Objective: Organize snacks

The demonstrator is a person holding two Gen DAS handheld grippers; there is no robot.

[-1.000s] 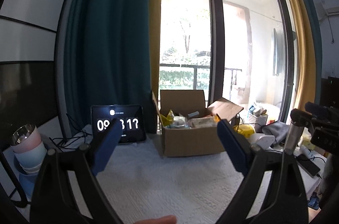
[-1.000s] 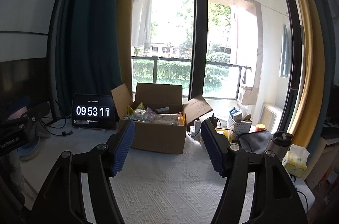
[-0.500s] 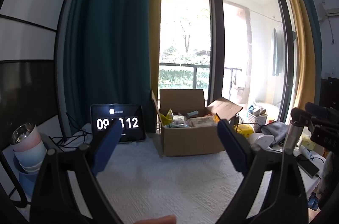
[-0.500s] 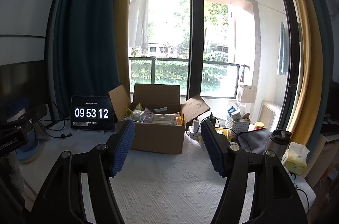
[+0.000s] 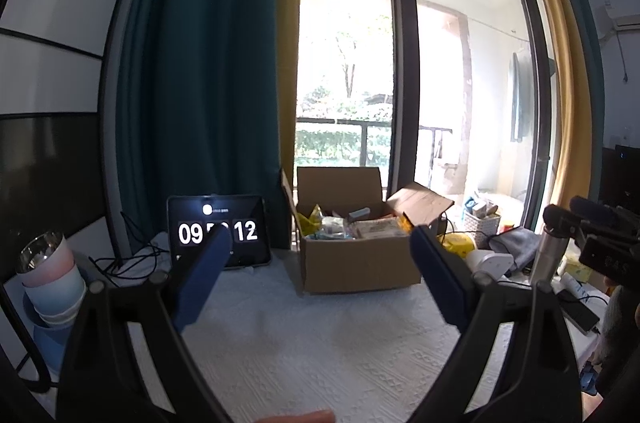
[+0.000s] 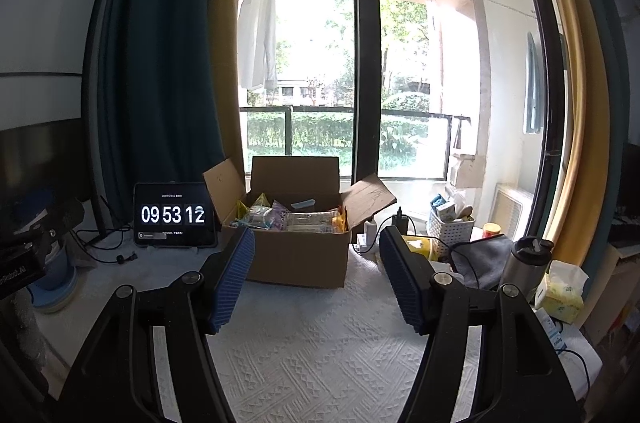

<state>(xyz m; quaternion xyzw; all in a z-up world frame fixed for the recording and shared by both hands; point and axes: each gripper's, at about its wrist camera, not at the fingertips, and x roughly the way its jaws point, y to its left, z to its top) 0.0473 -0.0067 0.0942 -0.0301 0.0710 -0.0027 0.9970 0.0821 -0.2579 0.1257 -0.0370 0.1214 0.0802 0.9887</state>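
Sitting at the far side of the white cloth (image 6: 320, 343), under the window, the box (image 6: 296, 259) has all flaps up and is filled with snacks (image 6: 288, 217) — packets packed to the rim, sorts too small to tell. Tablet (image 6: 174, 215) stands just left of the box, reading 09 53 12. Right of the box: basket (image 6: 450, 229), grey cloth (image 6: 480, 259), steel flask (image 6: 524, 261), tissue pack (image 6: 562, 293). Cups (image 5: 52, 279) are stacked at far left. Left gripper (image 5: 320, 247) — jaws wide apart, nothing between the pads, well short of the box. Right gripper (image 6: 316, 247) — jaws likewise parted and empty, aimed at the box front.
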